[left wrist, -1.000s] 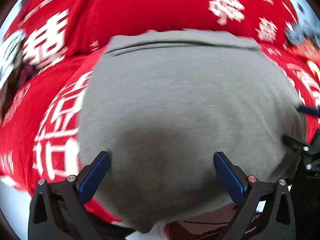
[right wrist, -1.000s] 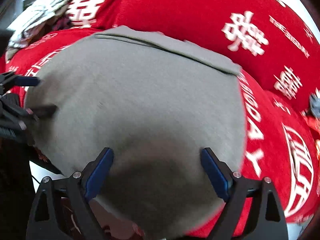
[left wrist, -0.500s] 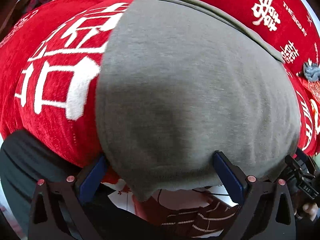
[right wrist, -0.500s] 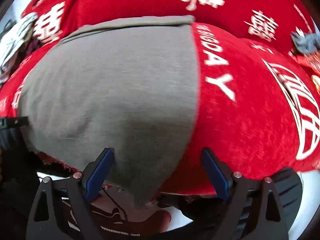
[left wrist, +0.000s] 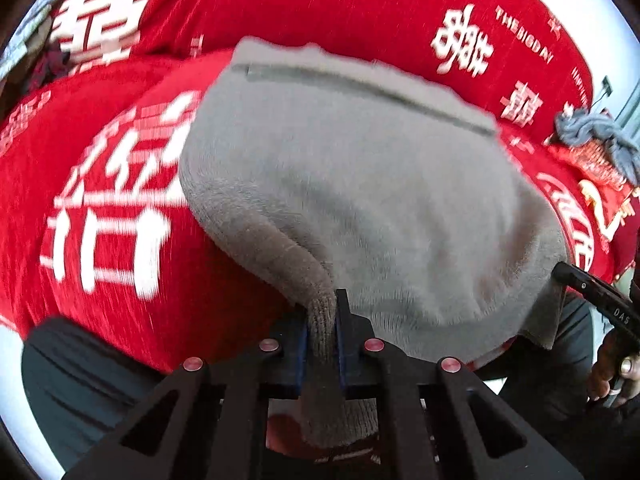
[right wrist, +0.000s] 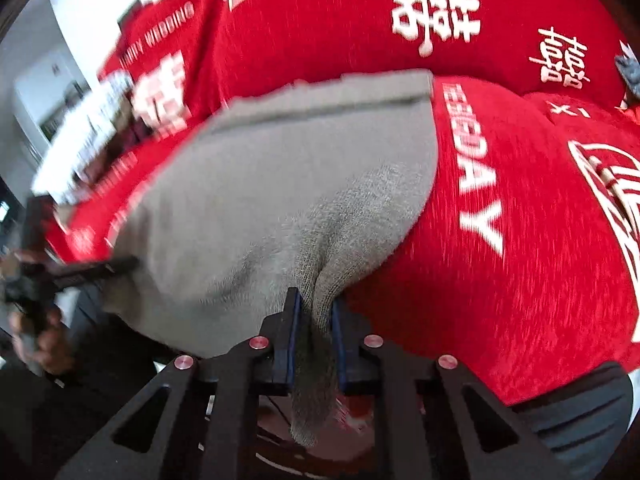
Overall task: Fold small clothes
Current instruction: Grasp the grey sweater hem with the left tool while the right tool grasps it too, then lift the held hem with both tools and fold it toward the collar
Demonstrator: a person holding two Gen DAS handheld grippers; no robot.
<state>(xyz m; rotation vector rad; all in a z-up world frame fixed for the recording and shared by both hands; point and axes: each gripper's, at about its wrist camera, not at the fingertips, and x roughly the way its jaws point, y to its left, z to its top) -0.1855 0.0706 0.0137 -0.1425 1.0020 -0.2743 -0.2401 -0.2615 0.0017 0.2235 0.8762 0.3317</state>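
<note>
Both tongs have just closed. Left gripper (left wrist: 322, 332) pinches the near left corner of the grey knit garment (left wrist: 372, 200); right gripper (right wrist: 314, 332) pinches the near right corner, fabric bunched between the pads. Garment lies flat ahead of both on the red printed cover (right wrist: 520, 220), hem away from me. Two-corner hold should let me lift the near edge evenly and fold it forward.

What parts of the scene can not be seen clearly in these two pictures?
- Grey garment: its near edge is hidden behind the left gripper; in the right wrist view, behind the right gripper.
- Red cloth: left wrist view, its print is motion-blurred.
- Pale bundle: right wrist view, too blurred to identify.
</note>
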